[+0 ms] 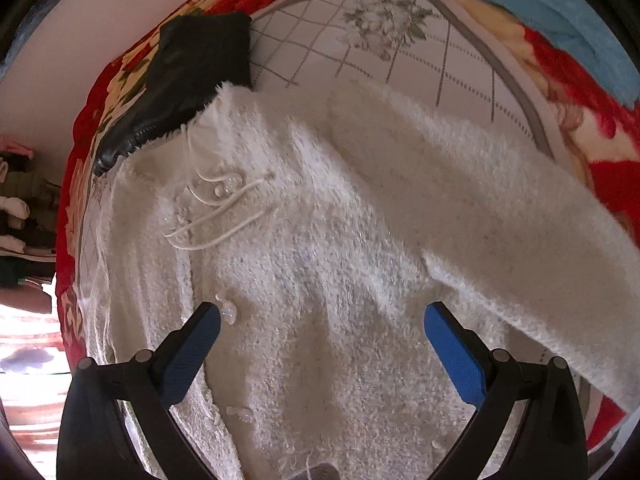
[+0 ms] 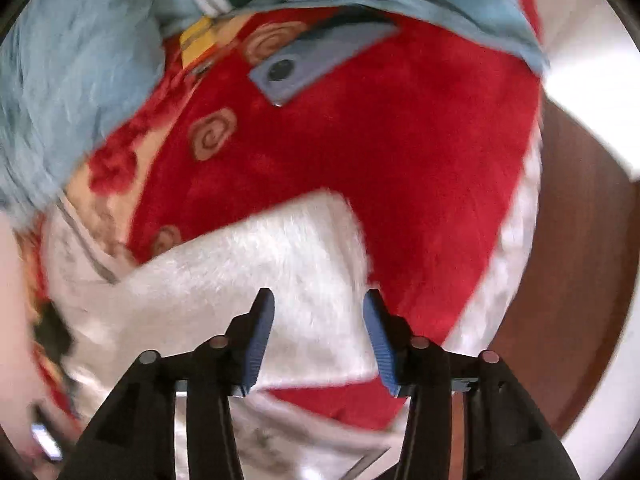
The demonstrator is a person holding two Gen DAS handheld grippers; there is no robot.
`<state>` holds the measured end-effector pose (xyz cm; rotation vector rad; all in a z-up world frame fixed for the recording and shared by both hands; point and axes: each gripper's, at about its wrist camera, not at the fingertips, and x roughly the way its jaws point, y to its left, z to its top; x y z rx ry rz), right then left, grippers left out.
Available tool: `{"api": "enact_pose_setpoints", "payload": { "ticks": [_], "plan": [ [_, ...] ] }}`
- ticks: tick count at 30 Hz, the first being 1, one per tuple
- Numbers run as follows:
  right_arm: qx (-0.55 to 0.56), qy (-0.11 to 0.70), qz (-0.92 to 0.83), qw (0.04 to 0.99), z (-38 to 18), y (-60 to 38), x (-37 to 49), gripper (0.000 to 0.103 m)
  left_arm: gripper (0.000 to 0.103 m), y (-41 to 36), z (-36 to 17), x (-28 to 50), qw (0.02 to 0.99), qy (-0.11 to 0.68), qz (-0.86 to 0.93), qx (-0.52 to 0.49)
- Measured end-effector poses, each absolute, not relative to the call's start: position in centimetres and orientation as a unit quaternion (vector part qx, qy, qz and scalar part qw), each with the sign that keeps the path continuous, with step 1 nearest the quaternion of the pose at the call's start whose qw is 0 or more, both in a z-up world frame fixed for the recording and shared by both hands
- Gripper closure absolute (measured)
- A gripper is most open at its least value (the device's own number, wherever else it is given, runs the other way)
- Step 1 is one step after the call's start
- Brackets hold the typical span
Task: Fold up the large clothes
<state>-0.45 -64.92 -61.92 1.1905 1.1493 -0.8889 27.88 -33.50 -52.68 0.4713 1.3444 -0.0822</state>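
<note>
1. My left gripper hangs over the sweater with its jaws spread wide and nothing between the blue pads.
2. The sweater is white and fuzzy, spread flat on the bed; it fills most of the left view.
3. One sleeve runs from the sweater's upper middle out to the right edge of that view, lying over the quilted sheet.
4. A loose white cord lies looped on the sweater near its neck opening.
5. A black garment sits at the sweater's top left corner, touching or just under its edge; I cannot tell which.
6. My right gripper has its jaws apart over the sleeve end. The view is blurred, and I see nothing pinched between the pads.
7. The sleeve end rests on the red blanket.
8. A grey-blue phone lies on the blanket, well apart from the sleeve.
9. A light blue cloth is bunched along the blanket's far edge.
</note>
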Motion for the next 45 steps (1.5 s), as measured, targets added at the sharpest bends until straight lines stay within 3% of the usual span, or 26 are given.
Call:
{"api": "enact_pose_setpoints", "payload": {
  "ticks": [3, 6, 8, 10, 15, 19, 22, 28, 36, 40, 45],
  "plan": [
    [0.599, 0.456, -0.346, 0.560, -63.9, -62.3, -2.5, 0.053, 0.000, -33.7, -53.7, 28.0, 0.752, 0.620, -0.030, 0.221],
    [0.672, 0.426, -0.316, 0.516, -69.3, -60.1, -3.3, 0.053, 0.000, -33.7, -55.0, 28.4, 0.748, 0.626, -0.023, 0.220],
    [0.715, 0.366, -0.314, 0.505, -72.0, -59.4, -3.7, 0.050, 0.000, -33.8, -56.0, 28.7, 0.742, 0.633, -0.019, 0.222],
    [0.728, 0.327, -0.322, 0.510, -72.8, -59.3, -3.9, 0.045, 0.000, -33.9, -57.2, 29.0, 0.736, 0.639, -0.013, 0.224],
    [0.749, 0.244, -0.329, 0.520, -72.6, -57.9, -4.7, 0.048, 0.000, -34.0, -59.8, 29.5, 0.719, 0.658, -0.013, 0.223],
    [0.746, 0.234, -0.298, 0.548, -72.6, -58.1, -3.8, 0.091, 0.000, -34.0, -59.8, 29.4, 0.721, 0.656, -0.019, 0.223],
    [0.719, 0.257, -0.306, 0.569, -71.6, -58.4, -1.4, 0.094, 0.000, -33.3, -59.0, 29.3, 0.724, 0.654, -0.022, 0.217],
    [0.654, 0.280, -0.269, 0.649, -63.1, -57.5, 3.8, 0.095, 0.000, -28.2, -55.5, 29.1, 0.747, 0.642, -0.002, 0.174],
    [0.437, 0.383, -0.151, 0.800, -50.6, -46.4, 20.4, 0.095, 0.000, -16.5, -52.9, 28.5, 0.744, 0.654, 0.097, 0.099],
    [0.310, 0.467, -0.060, 0.826, -50.3, -35.1, 29.6, 0.096, 0.000, -10.6, -51.6, 27.8, 0.743, 0.651, 0.141, 0.062],
    [0.141, 0.546, 0.050, 0.824, -54.6, -18.6, 36.5, 0.096, 0.000, -3.7, -51.2, 27.2, 0.737, 0.645, 0.200, 0.031]
  ]
}}
